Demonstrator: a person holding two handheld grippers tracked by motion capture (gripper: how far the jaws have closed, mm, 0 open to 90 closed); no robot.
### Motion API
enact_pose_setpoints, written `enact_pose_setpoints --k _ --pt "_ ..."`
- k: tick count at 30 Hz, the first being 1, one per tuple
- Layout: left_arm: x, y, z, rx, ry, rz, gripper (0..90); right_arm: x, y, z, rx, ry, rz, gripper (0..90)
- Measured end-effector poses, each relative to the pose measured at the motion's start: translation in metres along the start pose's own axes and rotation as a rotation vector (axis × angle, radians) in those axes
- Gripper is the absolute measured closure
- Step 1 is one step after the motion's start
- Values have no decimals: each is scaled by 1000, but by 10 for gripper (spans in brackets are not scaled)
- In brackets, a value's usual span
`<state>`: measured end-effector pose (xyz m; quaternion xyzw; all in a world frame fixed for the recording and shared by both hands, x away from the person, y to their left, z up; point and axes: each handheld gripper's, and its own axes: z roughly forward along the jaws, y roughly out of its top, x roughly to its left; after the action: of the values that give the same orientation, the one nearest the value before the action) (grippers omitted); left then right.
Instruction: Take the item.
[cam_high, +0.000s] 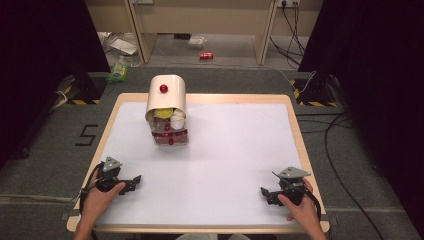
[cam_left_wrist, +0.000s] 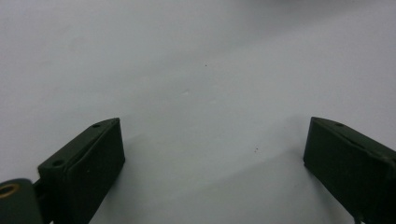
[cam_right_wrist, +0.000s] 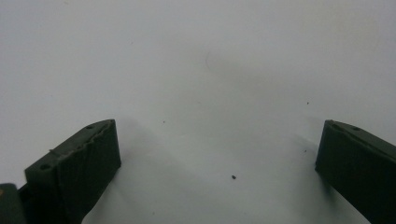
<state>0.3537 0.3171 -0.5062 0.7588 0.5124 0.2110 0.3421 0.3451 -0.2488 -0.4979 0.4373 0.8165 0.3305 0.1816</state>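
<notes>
One small box with a round white lid, a red knob and little cups inside sits at the far left part of the white table, and we think we are only at the start, since nothing touches it yet. Our left gripper and our right gripper rest near the close edge, well apart from the box, both with jaws spread wide and holding nothing. Next we must reach forward to the box (nothing stands in the way).
</notes>
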Motion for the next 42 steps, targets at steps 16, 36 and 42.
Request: enact_pose_setpoints --k 16,36,42 --pt "-1 0 -3 -19 -7 8 96 0 0 0 0 0 0 4" --pt "-26 26 -20 -114 -82 77 151 0 0 0 1 1 1 4" --pt "-31 37 -24 -142 -96 93 151 0 0 0 1 0 0 4"
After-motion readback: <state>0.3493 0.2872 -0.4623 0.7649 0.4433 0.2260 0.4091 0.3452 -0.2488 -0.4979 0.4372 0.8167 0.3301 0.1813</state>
